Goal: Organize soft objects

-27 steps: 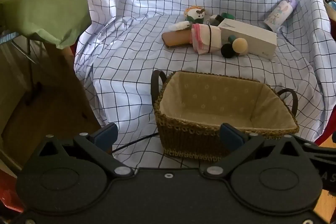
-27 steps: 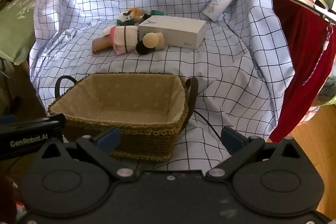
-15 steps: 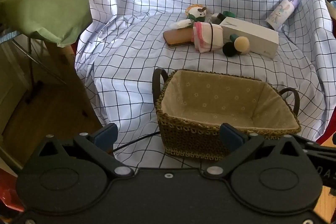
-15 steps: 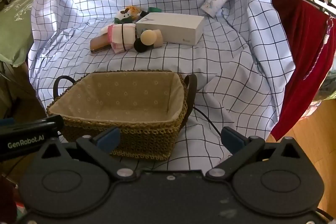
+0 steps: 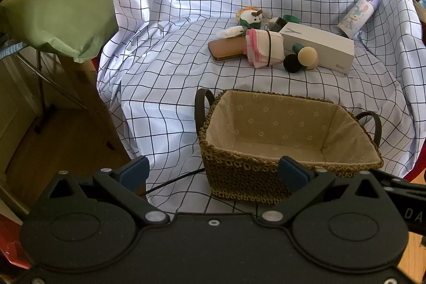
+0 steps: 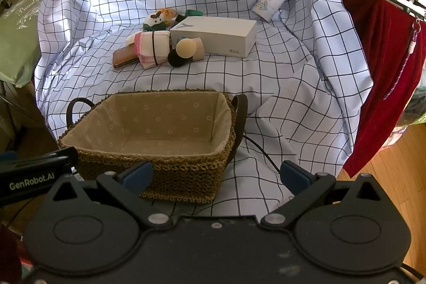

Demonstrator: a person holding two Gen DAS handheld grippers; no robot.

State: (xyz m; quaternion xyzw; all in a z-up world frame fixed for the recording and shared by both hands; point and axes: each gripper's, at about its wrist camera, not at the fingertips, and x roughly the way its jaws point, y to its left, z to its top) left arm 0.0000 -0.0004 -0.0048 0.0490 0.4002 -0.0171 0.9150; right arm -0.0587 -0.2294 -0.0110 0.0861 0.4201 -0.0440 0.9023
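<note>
The white box [image 5: 319,48] is covering the lower parts of the dark green-capped items [image 5: 285,20] behind it, so what they are is staying unclear. The folded pink-edged cloth [image 5: 263,47] is overlapping one end of the brown case [image 5: 226,53]. The near wall of the woven basket [image 6: 170,172] is disappearing behind a blue pad. The red cloth [image 6: 383,71] is running off the right edge.

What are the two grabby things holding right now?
Nothing. The left gripper and the right gripper both have their fingers spread wide with only air between them, hanging in front of the empty basket. The soft toys lie untouched beyond it.
</note>
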